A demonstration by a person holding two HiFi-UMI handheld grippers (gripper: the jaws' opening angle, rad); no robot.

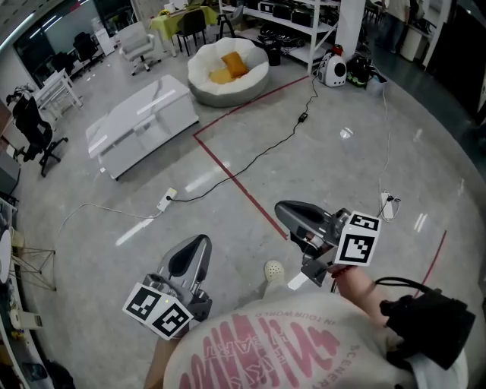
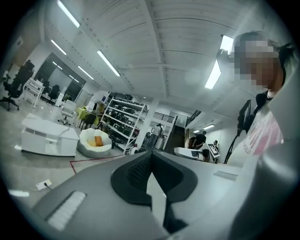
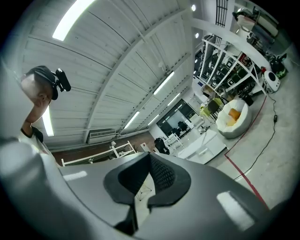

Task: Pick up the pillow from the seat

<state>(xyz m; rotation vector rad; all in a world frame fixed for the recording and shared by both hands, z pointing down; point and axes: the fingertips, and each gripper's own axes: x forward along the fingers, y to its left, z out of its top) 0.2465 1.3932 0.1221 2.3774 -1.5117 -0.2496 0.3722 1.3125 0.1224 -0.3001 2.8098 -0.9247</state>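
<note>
An orange pillow (image 1: 235,63) lies in a round white bean-bag seat (image 1: 254,80) far across the floor, with a yellow cushion (image 1: 220,76) beside it. My left gripper (image 1: 199,243) and right gripper (image 1: 283,210) are held low and near me, far from the seat, both shut with nothing between the jaws. The left gripper view shows its shut jaws (image 2: 151,165), with the seat (image 2: 89,146) and the pillow (image 2: 98,140) small at the left. In the right gripper view the jaws (image 3: 149,165) are shut too, and the seat (image 3: 238,121) with the pillow (image 3: 233,114) is small at the right.
A low white table (image 1: 140,121) stands left of the seat. Red tape lines (image 1: 239,186) and a black cable (image 1: 262,152) with a power strip (image 1: 167,199) cross the grey floor. Shelves (image 1: 300,19), office chairs (image 1: 34,133) and a white device (image 1: 332,70) line the room's edges.
</note>
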